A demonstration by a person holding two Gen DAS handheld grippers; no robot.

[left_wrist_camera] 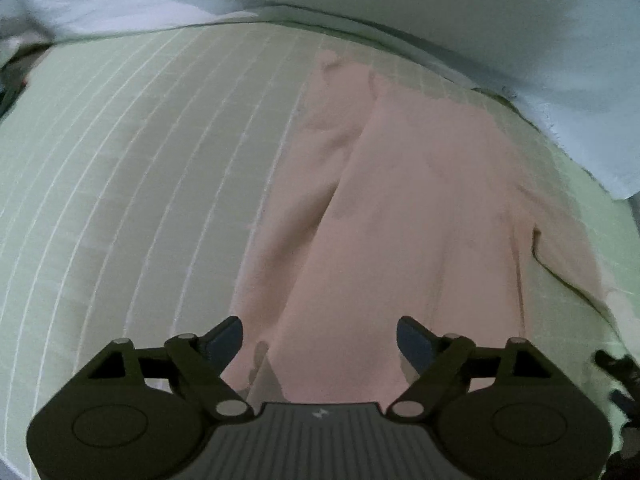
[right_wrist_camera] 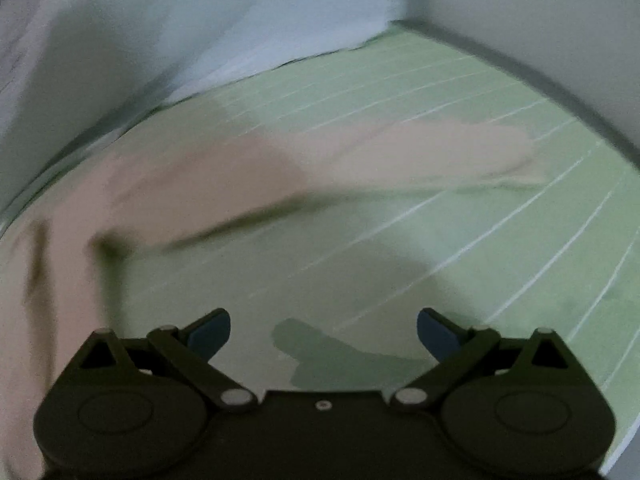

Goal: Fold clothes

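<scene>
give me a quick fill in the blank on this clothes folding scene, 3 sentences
1. The garment spread out on the bed is ____ in colour.
2. The sheet under it is light green with thin ____ lines.
3. Both the left claw and the right claw have their jaws ____, holding nothing.

Missing words: pink; white; open
</scene>
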